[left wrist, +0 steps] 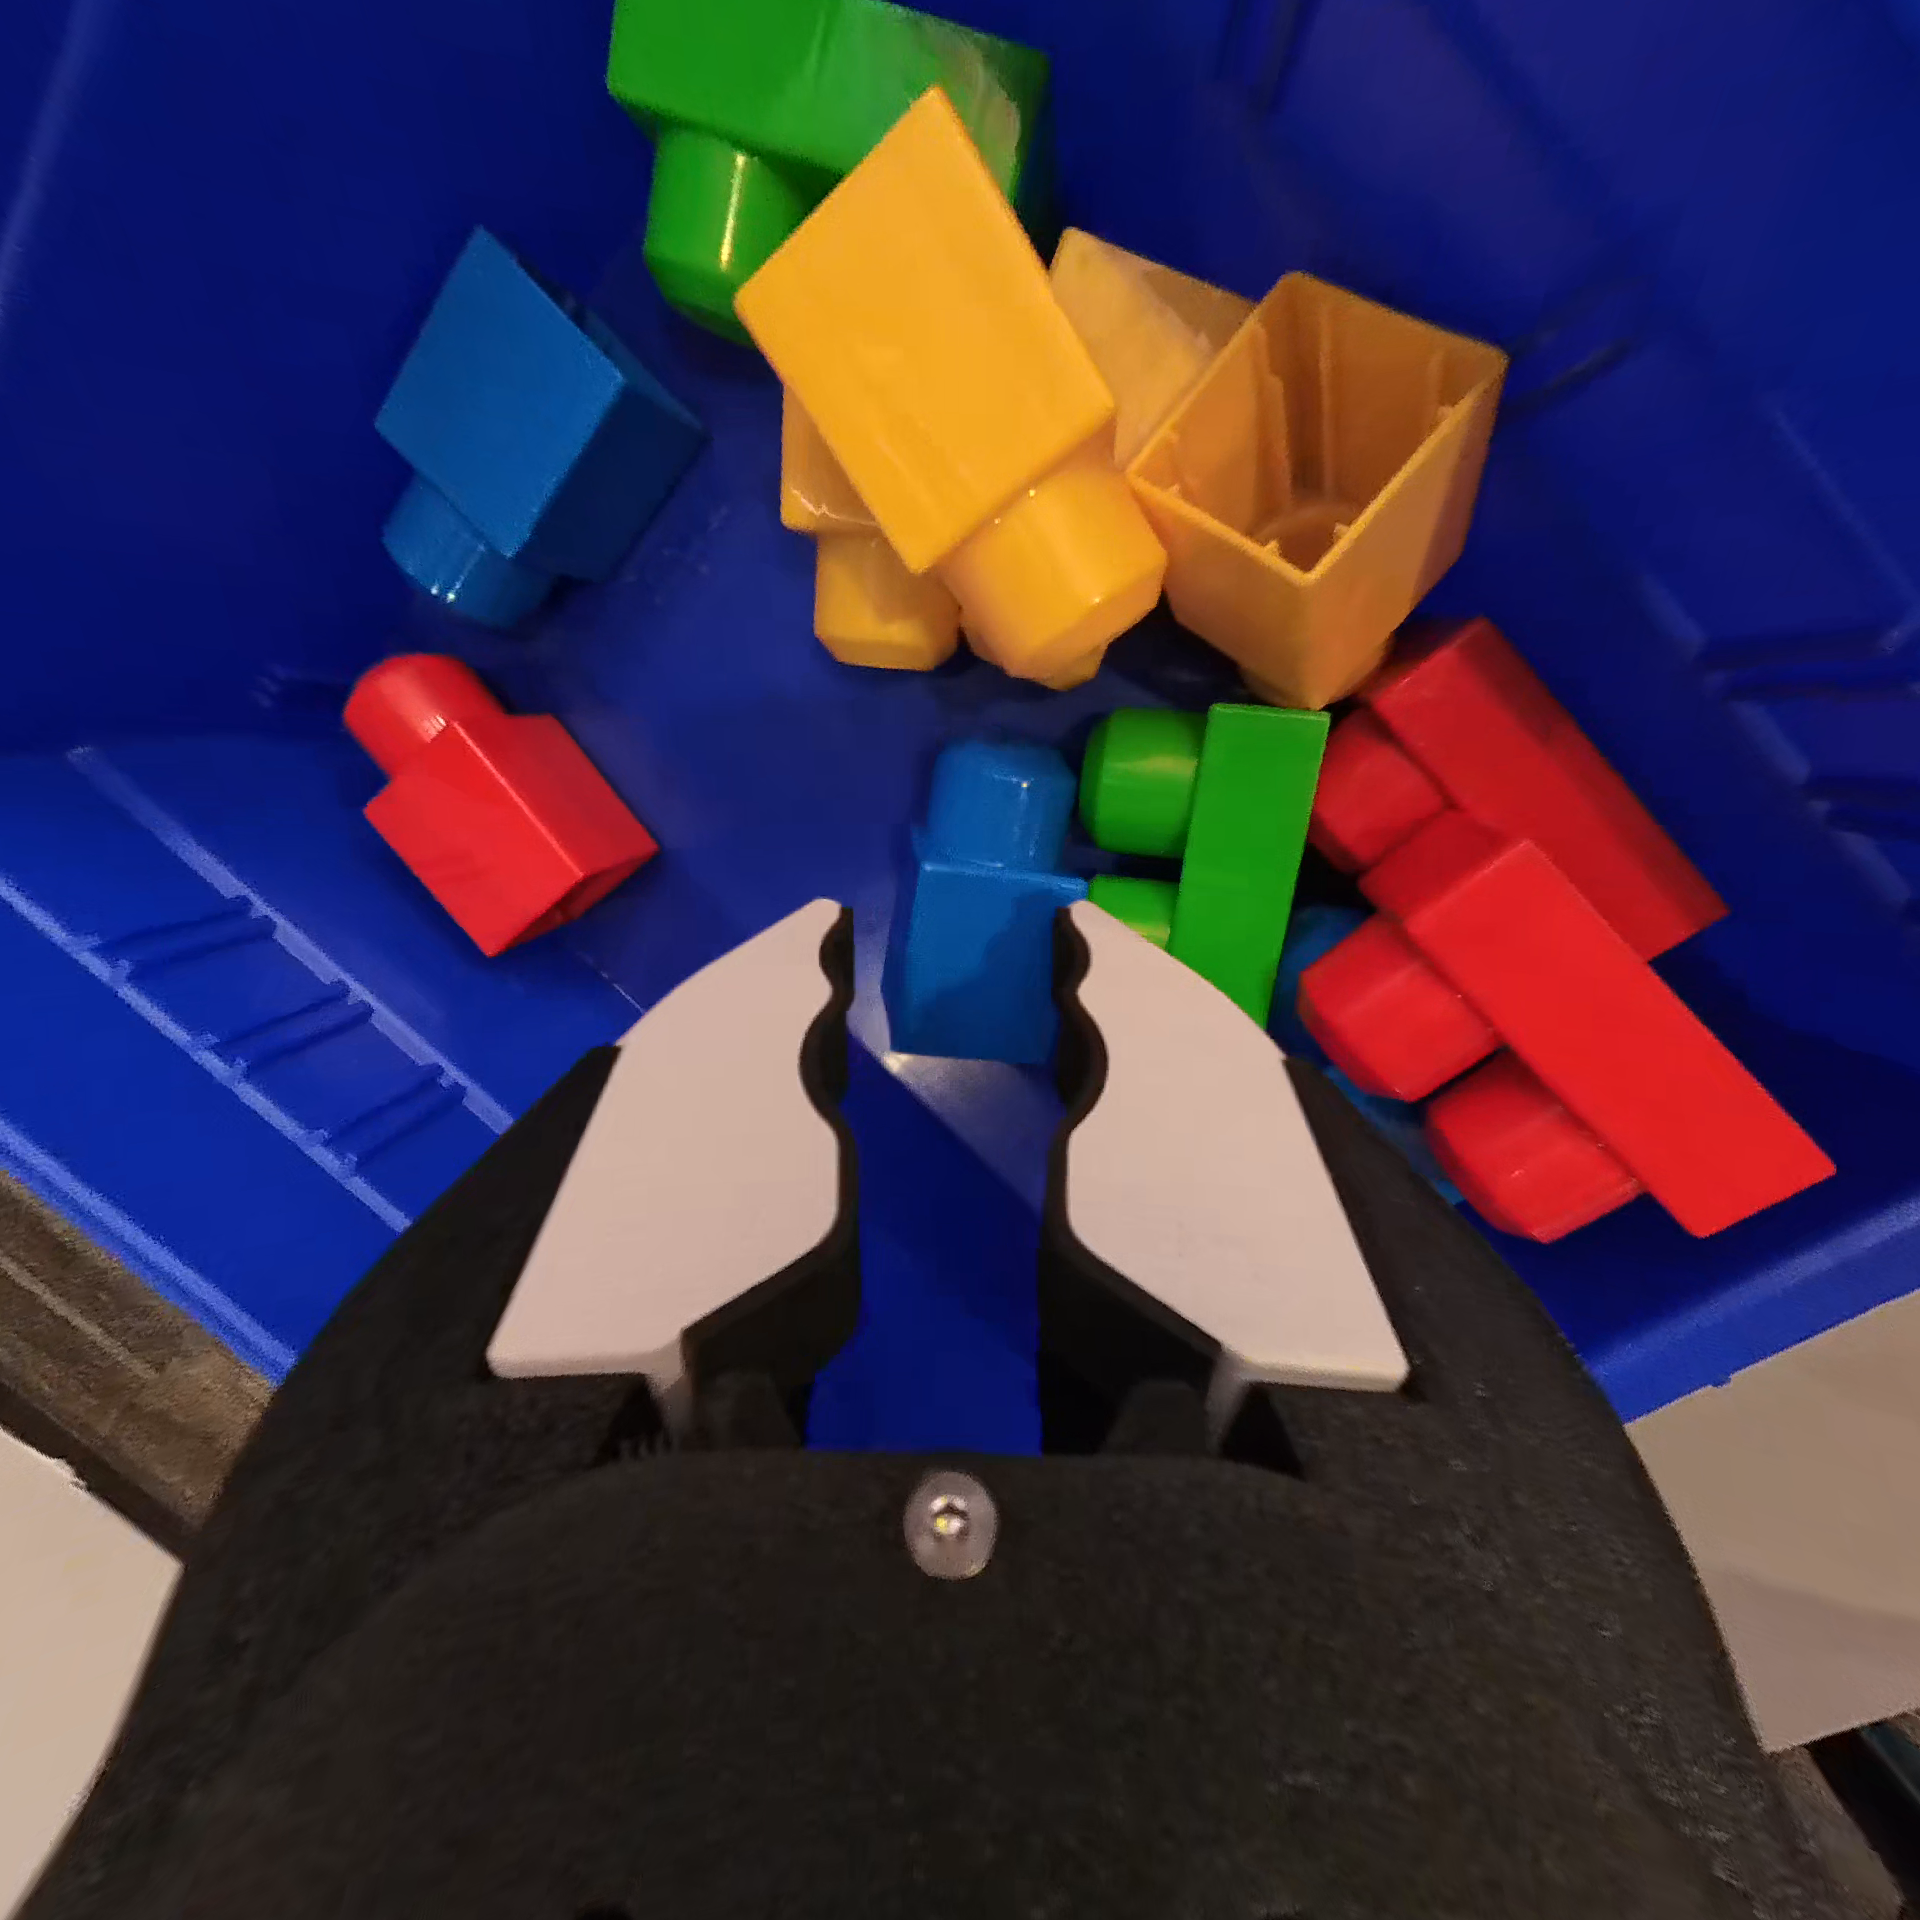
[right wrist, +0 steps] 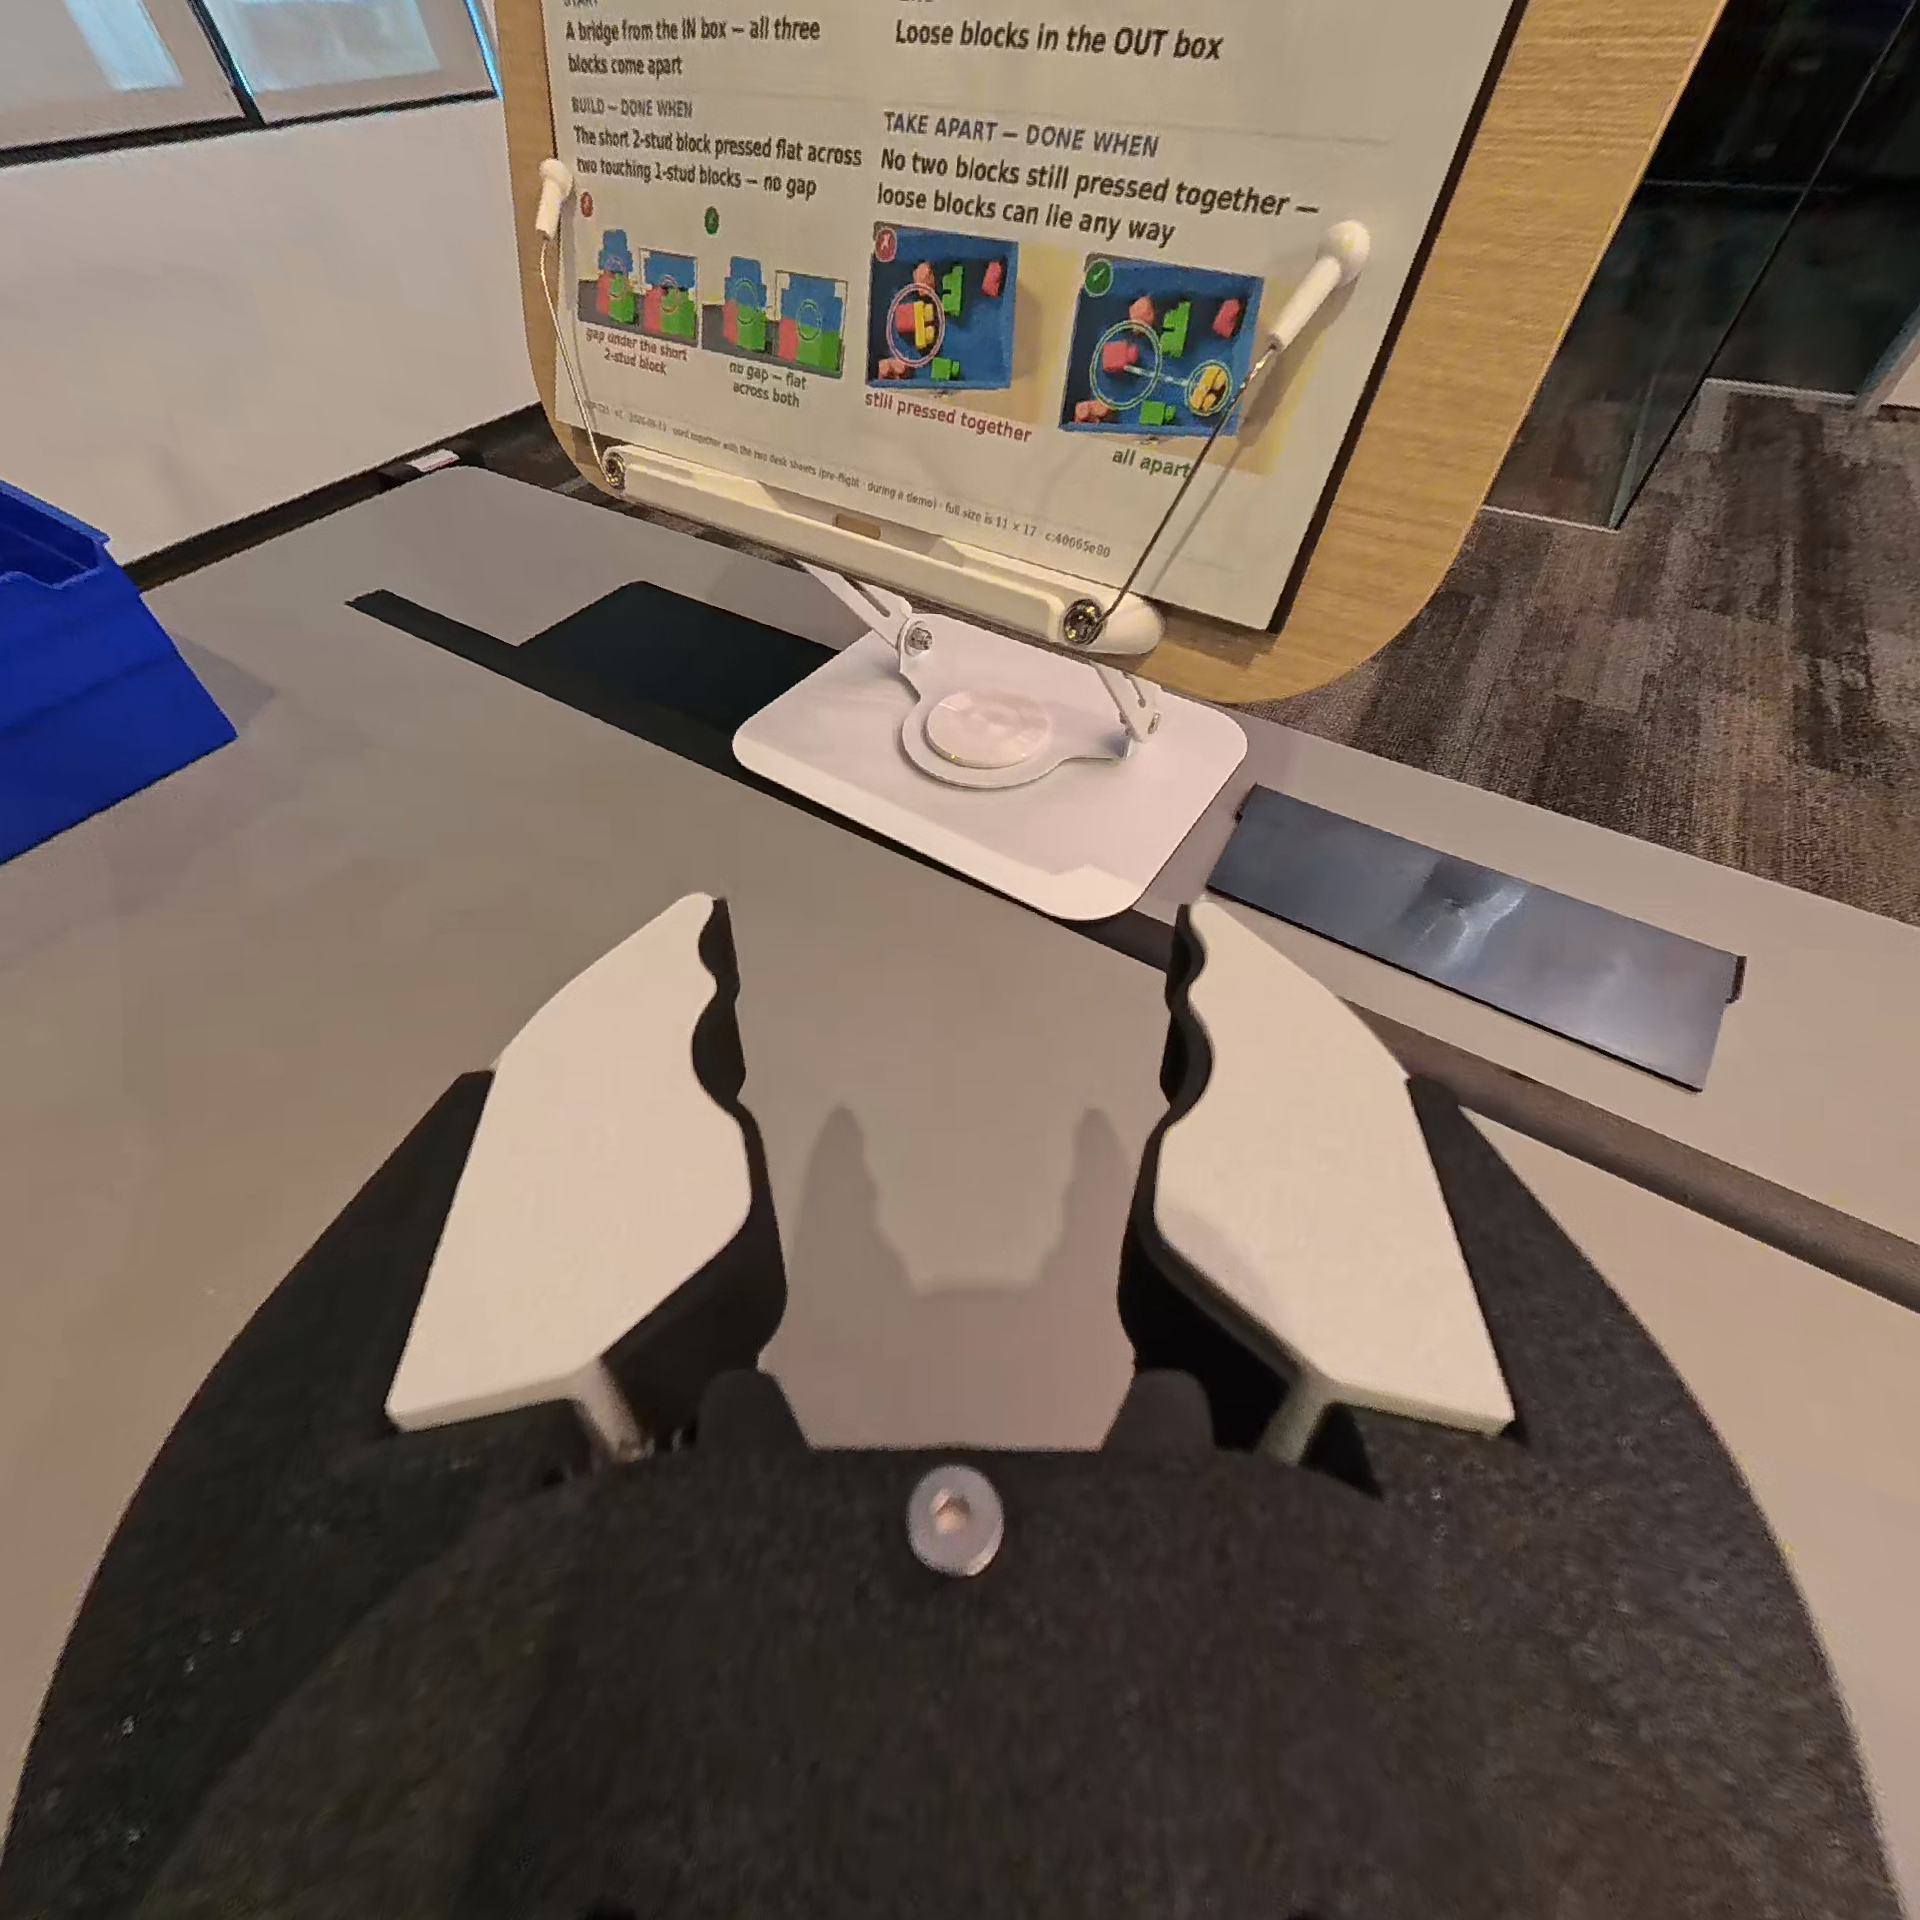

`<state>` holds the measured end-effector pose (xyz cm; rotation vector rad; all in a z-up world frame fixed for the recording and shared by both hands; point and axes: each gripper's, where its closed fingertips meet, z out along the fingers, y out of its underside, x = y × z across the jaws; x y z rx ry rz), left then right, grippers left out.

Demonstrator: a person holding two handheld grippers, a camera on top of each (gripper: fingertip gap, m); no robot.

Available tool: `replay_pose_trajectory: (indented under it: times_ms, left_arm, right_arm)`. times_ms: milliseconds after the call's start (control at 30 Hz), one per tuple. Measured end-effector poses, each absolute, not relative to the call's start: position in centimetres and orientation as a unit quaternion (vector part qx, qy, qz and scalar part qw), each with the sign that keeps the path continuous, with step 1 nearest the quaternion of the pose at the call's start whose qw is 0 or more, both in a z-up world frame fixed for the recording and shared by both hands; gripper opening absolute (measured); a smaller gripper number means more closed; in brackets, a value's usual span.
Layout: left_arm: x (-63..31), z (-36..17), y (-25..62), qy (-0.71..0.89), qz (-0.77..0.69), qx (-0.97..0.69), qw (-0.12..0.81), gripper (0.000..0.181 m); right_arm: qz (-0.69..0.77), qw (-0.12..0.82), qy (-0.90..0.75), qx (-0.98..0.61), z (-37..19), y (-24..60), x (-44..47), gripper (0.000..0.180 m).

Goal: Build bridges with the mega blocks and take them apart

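Left gripper (left wrist: 954, 935) reaches into the blue bin (left wrist: 208, 436). Its jaws stand narrowly apart around a one-stud blue block (left wrist: 982, 935), stud pointing far. The right finger looks to touch the block's side; a thin gap shows at the left finger, so a firm grip cannot be confirmed.

Other blocks lie loose on the bin floor:
- red one-stud block (left wrist: 499, 805), left of the gripper, well apart
- second blue block (left wrist: 530, 436), far left
- green block (left wrist: 790, 145), far, partly under a yellow block (left wrist: 935, 353)
- hollow yellow block (left wrist: 1320, 488), open side up, just right of it
- green two-stud block (left wrist: 1236, 852), on edge, touching the gripped-at blue block's right side
- two long red blocks (left wrist: 1558, 987), stacked askew at right

Right gripper (right wrist: 951, 925) hovers over the grey table (right wrist: 416, 935), jaws wide, nothing between them. Beyond it a white stand (right wrist: 997, 790) holds a wooden board (right wrist: 1475, 343) bearing an instruction sheet (right wrist: 1039, 260). A corner of the blue bin (right wrist: 83, 675) shows at far left. Dark carpet (right wrist: 1662, 623) lies past the table edge.
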<state>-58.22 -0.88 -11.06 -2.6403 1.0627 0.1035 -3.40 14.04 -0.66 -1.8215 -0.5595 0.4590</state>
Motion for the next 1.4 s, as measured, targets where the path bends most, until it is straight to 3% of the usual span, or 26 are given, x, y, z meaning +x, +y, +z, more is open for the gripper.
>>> replay_pose_trajectory:
  times_ms: [433,633,833,933,1033,1167,1400]
  left_arm:
    - [-60.0,-13.0,-0.7,0.408,0.117,-0.902,0.08,0.042]
    - [-60.3,-12.2,0.2,0.346,0.115,-0.923,0.121,0.039]
    - [-58.3,-5.2,1.2,0.319,0.1,-0.914,0.231,0.039]
    - [-52.6,0.7,1.4,0.323,0.055,-0.9,0.287,0.039]
    - [-43.7,2.6,0.5,0.317,-0.019,-0.907,0.277,0.038]
    - [-33.5,-1.6,-1.0,0.309,-0.108,-0.915,0.237,0.038]
    - [-27.1,-9.5,-1.3,0.284,-0.168,-0.927,0.179,0.038]
  right_arm:
    - [0.201,0.545,-0.247,-0.776,-1.1,13.9,-3.9,0.077]
    - [0.213,0.539,-0.246,-0.777,-1.3,13.8,-4.0,0.076]
    - [0.225,0.536,-0.242,-0.777,-1.3,13.8,-4.0,0.076]
    - [0.23,0.535,-0.241,-0.777,-1.3,13.8,-4.2,0.076]
    - [0.231,0.53,-0.244,-0.779,-1.6,13.8,-4.4,0.076]
    - [0.231,0.521,-0.248,-0.783,-2.0,13.6,-4.5,0.077]
    - [0.241,0.514,-0.251,-0.784,-2.4,13.2,-4.8,0.077]
